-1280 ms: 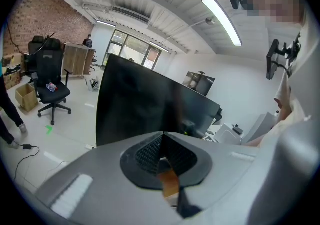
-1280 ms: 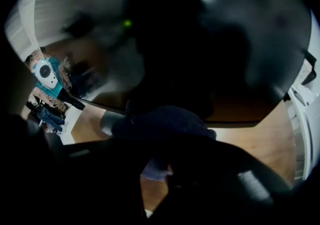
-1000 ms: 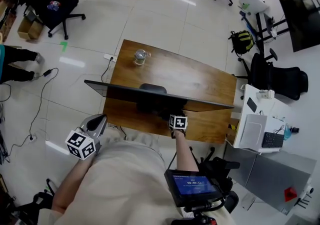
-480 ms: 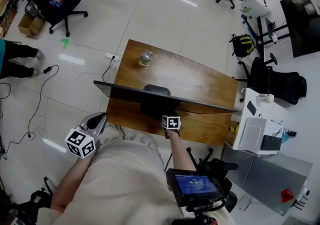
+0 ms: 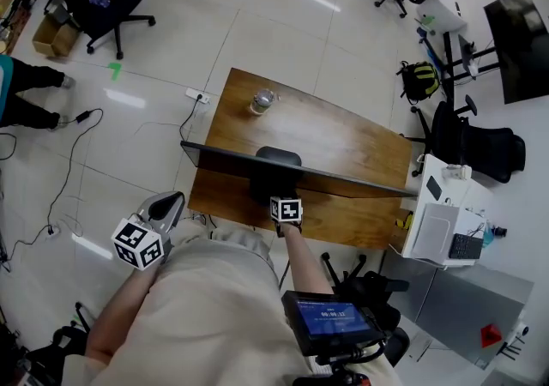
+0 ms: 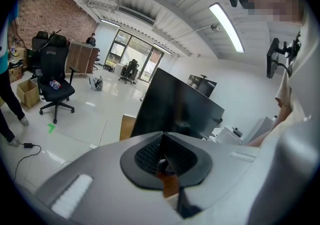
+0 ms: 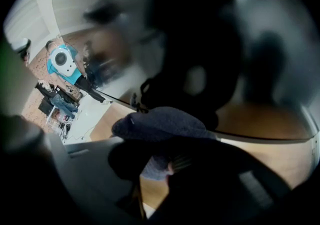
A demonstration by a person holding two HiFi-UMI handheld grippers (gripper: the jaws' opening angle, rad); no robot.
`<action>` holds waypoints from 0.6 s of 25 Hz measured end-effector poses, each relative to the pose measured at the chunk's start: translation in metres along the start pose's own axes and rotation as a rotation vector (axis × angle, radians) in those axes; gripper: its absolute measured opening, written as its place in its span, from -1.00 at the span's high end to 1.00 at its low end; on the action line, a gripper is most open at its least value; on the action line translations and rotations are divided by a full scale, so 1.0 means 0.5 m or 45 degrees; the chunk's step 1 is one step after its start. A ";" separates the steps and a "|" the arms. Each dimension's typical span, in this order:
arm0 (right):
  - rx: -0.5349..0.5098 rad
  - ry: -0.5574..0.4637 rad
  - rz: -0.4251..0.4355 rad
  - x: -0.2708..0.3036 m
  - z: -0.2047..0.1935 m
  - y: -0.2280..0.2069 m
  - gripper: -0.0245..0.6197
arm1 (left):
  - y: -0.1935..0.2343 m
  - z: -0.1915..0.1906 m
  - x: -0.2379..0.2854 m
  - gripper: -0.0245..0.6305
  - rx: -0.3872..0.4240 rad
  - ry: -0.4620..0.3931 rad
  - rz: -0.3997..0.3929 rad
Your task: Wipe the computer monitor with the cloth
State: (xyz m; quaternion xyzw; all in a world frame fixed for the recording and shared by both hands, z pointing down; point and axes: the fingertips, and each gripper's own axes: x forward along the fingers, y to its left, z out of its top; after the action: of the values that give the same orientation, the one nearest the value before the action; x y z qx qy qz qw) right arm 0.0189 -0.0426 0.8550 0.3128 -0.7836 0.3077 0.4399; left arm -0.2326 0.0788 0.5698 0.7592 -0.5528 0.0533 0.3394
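1 second of wiping has carried the cloth [image 7: 160, 124] leftward along the monitor [image 5: 300, 171]. The right claw [image 7: 168, 168] that pinches it stood well right of the stand [image 5: 279, 157] 1 s ago and nearer it 0.5 s ago. Now it sits almost level with the stand. The head camera has drifted as well, so the whole scene lies further right in the frame. Measured against the stand, though, the claw's travel is real.

The cloth is a dark bunched wad, clamped between the right claw's jaws and pushed out ahead of them. In the right gripper view it lies up against the glossy screen, which fills that view and mirrors the room. Contact cannot be seen outright, but the wad looks pressed on low down, near the screen's bottom edge.

The monitor stands upright across the wooden worktop [image 5: 343, 140], with its screen turned toward the person.

The left claw [image 6: 163, 141] has its jaws pressed together on nothing. It hangs low at the person's left side, off the worktop's near corner, and has kept that place through all 3 pictures. Its view shows the monitor beyond it.

I judge that a sideways pass along the lower screen is under way, heading left. The left part and the upper band probably remain to be done. A jar [image 5: 263, 102] stands behind the monitor, well apart from the wiping.
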 end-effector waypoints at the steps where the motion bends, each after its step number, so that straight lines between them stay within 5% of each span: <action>1: 0.002 0.006 -0.001 0.003 -0.001 0.007 0.66 | 0.006 0.000 -0.005 0.95 0.001 0.001 -0.001; 15: 0.014 0.007 -0.067 0.035 0.024 0.093 0.66 | 0.106 0.010 -0.057 0.95 0.009 0.015 -0.059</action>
State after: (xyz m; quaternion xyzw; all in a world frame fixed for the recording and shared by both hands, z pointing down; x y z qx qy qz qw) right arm -0.0296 -0.0267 0.8557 0.3349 -0.7722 0.3009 0.4482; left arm -0.2912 0.0905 0.5773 0.7726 -0.5330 0.0519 0.3411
